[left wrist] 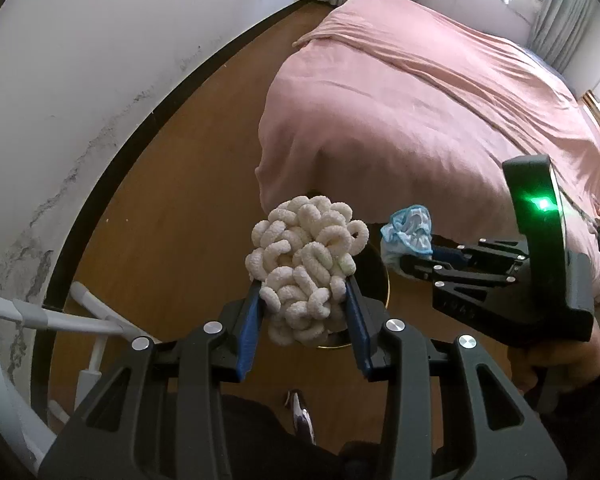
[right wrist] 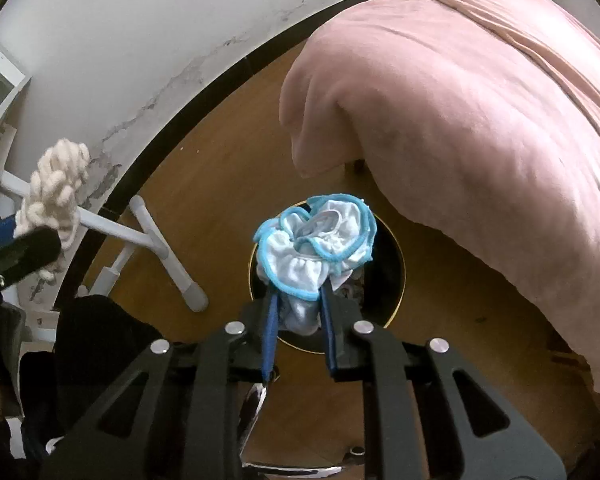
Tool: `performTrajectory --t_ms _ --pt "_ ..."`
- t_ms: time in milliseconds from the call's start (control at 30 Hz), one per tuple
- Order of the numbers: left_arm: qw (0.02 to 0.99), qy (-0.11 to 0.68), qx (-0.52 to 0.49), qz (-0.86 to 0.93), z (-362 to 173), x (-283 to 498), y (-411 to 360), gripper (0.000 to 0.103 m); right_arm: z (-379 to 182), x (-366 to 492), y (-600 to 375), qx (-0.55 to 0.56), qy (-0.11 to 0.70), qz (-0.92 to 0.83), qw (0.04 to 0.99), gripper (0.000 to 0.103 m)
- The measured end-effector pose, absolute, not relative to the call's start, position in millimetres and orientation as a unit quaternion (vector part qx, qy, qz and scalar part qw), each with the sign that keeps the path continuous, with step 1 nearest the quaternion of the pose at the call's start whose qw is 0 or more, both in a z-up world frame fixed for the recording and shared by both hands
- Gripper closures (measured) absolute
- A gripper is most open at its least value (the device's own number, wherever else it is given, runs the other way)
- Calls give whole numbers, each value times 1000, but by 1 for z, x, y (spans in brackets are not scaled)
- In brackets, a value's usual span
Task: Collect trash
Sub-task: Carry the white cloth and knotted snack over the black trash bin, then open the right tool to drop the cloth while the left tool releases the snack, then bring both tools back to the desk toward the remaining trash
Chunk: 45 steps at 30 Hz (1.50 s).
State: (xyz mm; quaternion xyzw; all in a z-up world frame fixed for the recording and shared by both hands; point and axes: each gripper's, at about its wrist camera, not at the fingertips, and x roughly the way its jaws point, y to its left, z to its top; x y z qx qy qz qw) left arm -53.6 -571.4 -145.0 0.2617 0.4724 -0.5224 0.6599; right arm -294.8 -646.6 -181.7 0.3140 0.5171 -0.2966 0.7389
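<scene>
The floor (right wrist: 204, 184) is of brown wood, with a dark skirting board (left wrist: 172, 100) along the white wall. On it stands a bed (left wrist: 420, 112), covered with a pink blanket that hangs down at the corner; one dark bed leg (right wrist: 358, 165) shows under it. Near this corner a round dark bin with a gold rim (right wrist: 396, 280) stands on the floor. Beside the wall, the white legs of a frame (right wrist: 160, 248) rest on the floor too.
</scene>
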Motion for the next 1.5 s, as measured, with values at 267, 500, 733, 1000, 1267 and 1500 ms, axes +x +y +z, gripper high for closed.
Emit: performTrajectory --t_ms 267,500,733,1000,1267,1500 --pt "656 476 270 -519 -150 -59 -576 65 -176 -297 -650 319 500 -297 748 56" --pt "650 478 273 -524 -151 -64 -583 65 -167 -303 -654 322 488 -307 751 56" --pt "634 477 267 -547 -152 -79 -594 61 -144 -324 -655 322 469 -334 752 56" --pt "628 454 268 -572 -141 -99 -610 31 -116 -359 -651 320 451 -373 745 56" --pt "633 444 261 -578 -119 -98 -594 25 -88 -360 -633 300 446 -380 753 53" --pt "679 415 224 -562 -54 -64 -518 12 -37 -284 -590 244 439 -319 804 40"
